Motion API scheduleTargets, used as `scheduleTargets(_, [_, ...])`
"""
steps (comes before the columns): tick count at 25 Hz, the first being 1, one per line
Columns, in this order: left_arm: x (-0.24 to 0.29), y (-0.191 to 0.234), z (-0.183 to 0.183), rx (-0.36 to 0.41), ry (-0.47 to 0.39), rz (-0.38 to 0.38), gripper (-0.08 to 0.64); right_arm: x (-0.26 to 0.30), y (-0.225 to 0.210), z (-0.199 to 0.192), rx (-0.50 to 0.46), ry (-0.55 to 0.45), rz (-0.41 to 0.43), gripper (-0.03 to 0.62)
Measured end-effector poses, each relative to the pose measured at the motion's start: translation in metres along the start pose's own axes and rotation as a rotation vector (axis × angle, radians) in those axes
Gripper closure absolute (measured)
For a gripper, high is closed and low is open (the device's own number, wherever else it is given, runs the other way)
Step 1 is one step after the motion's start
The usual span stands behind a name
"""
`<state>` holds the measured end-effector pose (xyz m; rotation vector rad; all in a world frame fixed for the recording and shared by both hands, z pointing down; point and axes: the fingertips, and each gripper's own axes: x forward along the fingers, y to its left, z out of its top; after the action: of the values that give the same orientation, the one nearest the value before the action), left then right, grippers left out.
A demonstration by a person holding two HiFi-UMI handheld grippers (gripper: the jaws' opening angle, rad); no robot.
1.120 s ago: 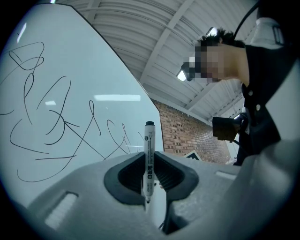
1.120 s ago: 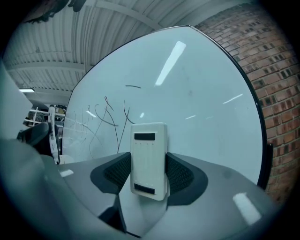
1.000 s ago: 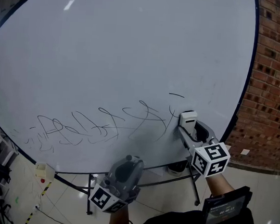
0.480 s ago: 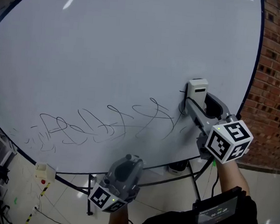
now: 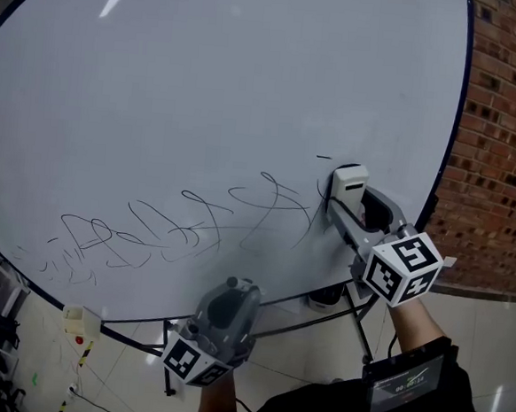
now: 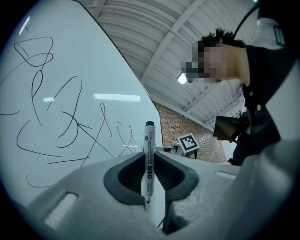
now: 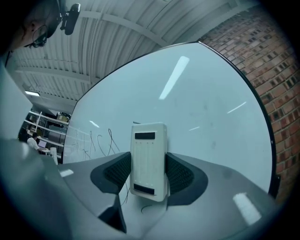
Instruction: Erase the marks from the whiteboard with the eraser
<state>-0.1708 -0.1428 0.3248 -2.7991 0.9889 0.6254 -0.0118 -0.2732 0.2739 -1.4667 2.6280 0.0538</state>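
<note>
Brick wall (image 5: 501, 166) borders the right side of the whiteboard (image 5: 205, 81), and black marks (image 5: 185, 230) scrawl across the board's near part from left to right. Your right gripper (image 5: 353, 215) has its jaws clamped on the white eraser (image 5: 349, 181), which sits against the board at the right end of the scribbles, just beside the last strokes. Your left gripper (image 5: 230, 289) hangs nearer you, below the board's edge, its jaws pinched narrow on a marker (image 6: 149, 150) that stands upright between them.
</note>
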Motion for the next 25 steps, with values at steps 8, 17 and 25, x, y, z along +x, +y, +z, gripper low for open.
scheduleTargets(8, [0.024, -0.01, -0.007, 0.018, 0.025, 0.018, 0.503, -0.019, -0.007, -0.121, -0.031, 0.166, 0.001, 0.356])
scheduleTargets(17, [0.043, -0.023, -0.023, 0.052, 0.078, 0.085, 0.502, -0.029, -0.013, -0.177, -0.003, 0.229, 0.059, 0.356])
scheduleTargets(25, [0.043, -0.032, -0.026, 0.071, 0.084, 0.106, 0.502, -0.021, -0.002, -0.158, 0.017, 0.235, 0.074, 0.356])
